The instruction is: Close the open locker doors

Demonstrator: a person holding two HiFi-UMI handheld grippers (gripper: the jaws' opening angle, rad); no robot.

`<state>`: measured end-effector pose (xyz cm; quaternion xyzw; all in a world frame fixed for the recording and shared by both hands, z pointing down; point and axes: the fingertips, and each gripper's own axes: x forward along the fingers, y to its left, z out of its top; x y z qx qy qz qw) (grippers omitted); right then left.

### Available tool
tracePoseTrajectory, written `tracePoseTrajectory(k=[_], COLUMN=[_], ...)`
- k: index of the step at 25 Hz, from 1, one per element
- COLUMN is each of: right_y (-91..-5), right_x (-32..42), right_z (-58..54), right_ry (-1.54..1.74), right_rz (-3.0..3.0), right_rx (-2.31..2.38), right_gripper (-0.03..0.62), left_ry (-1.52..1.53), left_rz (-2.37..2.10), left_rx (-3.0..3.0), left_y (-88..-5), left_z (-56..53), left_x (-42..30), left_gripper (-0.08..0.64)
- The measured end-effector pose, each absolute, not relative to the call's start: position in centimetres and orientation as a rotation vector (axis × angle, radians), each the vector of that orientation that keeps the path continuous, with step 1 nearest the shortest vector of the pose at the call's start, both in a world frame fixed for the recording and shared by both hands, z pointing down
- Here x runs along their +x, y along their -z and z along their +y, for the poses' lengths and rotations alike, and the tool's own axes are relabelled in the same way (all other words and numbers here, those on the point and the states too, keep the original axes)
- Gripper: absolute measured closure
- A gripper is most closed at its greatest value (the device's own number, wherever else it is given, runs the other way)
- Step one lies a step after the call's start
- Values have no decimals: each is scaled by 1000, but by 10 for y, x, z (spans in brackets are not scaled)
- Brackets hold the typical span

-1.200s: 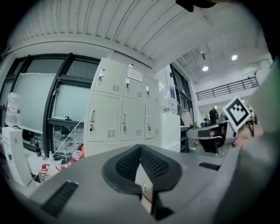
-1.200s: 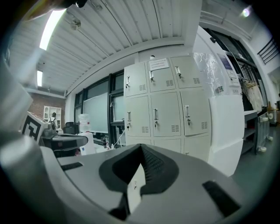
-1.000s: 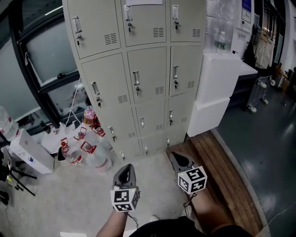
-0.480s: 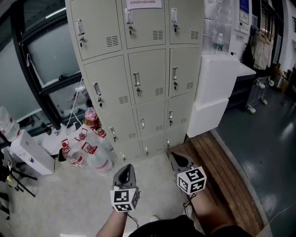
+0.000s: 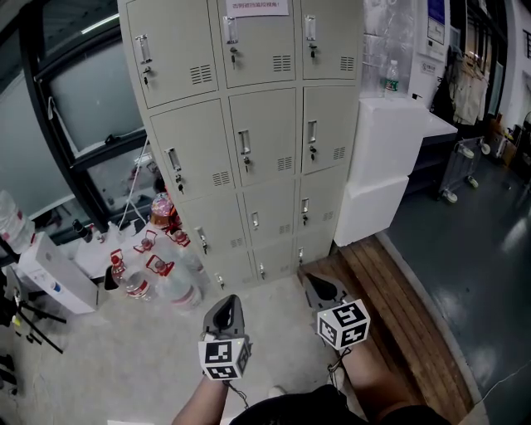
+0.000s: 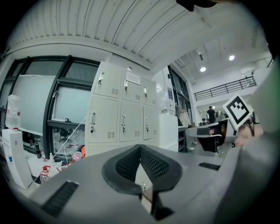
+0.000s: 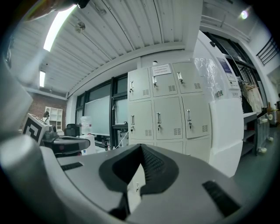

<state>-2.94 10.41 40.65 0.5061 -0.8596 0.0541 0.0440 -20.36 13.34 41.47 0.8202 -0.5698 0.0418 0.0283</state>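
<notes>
Ahead of my two grippers stands the beige locker bank (image 5: 249, 141), three columns wide, its rows running down to the pale concrete floor (image 5: 124, 349). Every locker door (image 5: 262, 135) that I can see lies flush with its neighbours, with a handle and a small key near its left edge. A paper notice (image 5: 255, 6) is stuck on the top middle door.

My left gripper (image 5: 224, 300) is held low, well short of the lockers, pointing roughly level toward the bottom rows. Its jaws are pressed together tip to tip, and nothing sits between them. My right gripper (image 5: 320, 284) is beside it, a little nearer the lockers in the head view, above the left edge of the wooden platform (image 5: 398, 307). Its jaws are likewise closed on nothing. Neither gripper touches a door.

Left of the lockers, a cluster of water bottles (image 5: 153, 278) with red caps and handles stands on the floor, near a white box (image 5: 50, 278) and below a black-framed window (image 5: 75, 108). Right of the lockers, two white foam boxes (image 5: 388, 158) are stacked against the cabinet's side, with a green-labelled bottle (image 5: 391, 76) upright on top. Farther right, a wheeled cart (image 5: 465, 166) stands on the dark floor (image 5: 489, 274).
</notes>
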Motion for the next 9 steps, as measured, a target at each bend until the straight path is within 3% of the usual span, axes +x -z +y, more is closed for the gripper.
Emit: tracePoseTrajectory(k=[9], right_y=[-405], right_x=[-32], right_z=[106], right_ry=[-159], right_rz=[-2635], right_rx=[1536], right_gripper=[592], left_ry=[-125], left_rz=[-1764], left_rx=[2535], left_y=[-412], left_z=[135], left_x=[-204], left_gripper=[555])
